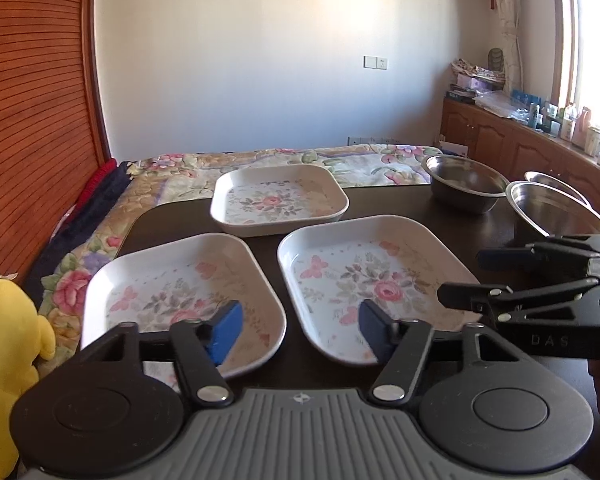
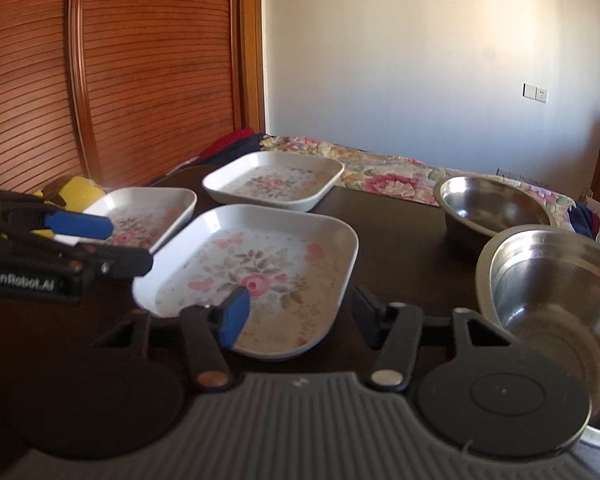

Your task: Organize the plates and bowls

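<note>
In the left wrist view, the left gripper [image 1: 298, 330] hovers low over the near edge of the dark table [image 1: 380, 204], its blue pads spread wide and holding nothing. 3 floral plates lie ahead: the near left plate [image 1: 180, 280], the near right plate [image 1: 364, 280] and the far plate [image 1: 278, 200], all apart from one another. 3 steel bowls sit at the right: the far bowl [image 1: 466, 188], the near bowl [image 1: 556, 212] and a third bowl's rim [image 1: 548, 178] behind it. The right gripper [image 1: 476, 276] enters from the right, its fingers also apart and empty.

In the right wrist view, the right gripper [image 2: 296, 316] points at the near right plate [image 2: 256, 276]. Nothing is stacked yet. A good first pick would likely pinch a plate's raised rim squarely, lift it level, and set it centred inside another to avoid sliding.
</note>
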Tool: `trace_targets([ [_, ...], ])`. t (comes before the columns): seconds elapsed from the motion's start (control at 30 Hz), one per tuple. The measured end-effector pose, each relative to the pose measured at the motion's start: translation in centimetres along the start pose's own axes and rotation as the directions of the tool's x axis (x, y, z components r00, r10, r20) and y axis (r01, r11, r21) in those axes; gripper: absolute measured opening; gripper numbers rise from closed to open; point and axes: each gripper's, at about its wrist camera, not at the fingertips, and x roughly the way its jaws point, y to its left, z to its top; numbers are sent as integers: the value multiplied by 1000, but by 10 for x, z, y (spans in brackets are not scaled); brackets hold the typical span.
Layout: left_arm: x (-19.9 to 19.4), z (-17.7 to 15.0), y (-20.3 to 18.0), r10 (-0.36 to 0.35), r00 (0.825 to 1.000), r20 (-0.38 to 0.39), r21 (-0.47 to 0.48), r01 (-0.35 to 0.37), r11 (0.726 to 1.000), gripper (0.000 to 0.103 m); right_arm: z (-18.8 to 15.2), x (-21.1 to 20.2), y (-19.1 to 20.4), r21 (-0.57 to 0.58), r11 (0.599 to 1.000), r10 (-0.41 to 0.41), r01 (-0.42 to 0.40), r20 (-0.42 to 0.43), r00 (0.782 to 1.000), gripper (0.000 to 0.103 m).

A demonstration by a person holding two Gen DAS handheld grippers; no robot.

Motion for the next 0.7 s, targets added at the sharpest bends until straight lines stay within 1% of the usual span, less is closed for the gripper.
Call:
trace_targets([
  [0.03, 3, 2, 0, -4, 1000, 0, 1, 4, 1000, 60, 0, 2, -1, 3, 1000, 1, -1, -3, 1000, 51],
  [0.1, 8, 4, 0, -9, 1000, -5, 1, 9, 1000, 56, 1, 5, -3, 18, 1000, 2, -1, -18, 1000, 47],
  [0.23, 16, 6, -1, -6, 1000, -12, 8, 6, 1000, 53, 0, 10, -6, 38, 999, 7, -5, -31, 999, 43],
  [0.27, 18, 6, -1, -8, 1000, -15, 9, 8, 1000, 52, 0, 11, -6, 38, 999, 2, -1, -34, 999, 38],
  [0.4, 23, 5, -2, -13, 1000, -26, 8, 14, 1000, 46, -2, 13, -8, 36, 999, -13, 15, -54, 998, 28],
  [0.5, 26, 5, -3, -14, 999, -31, 10, 15, 1000, 42, -4, 14, -8, 32, 999, -22, 24, -58, 998, 26],
  [0.57, 26, 6, -3, -10, 1000, -29, 14, 11, 1000, 42, -4, 13, -8, 27, 999, -36, 38, -58, 998, 22],
  [0.7, 26, 7, -4, -12, 1000, -26, 22, 13, 1000, 39, -5, 11, -8, 25, 998, -49, 51, -54, 997, 21],
])
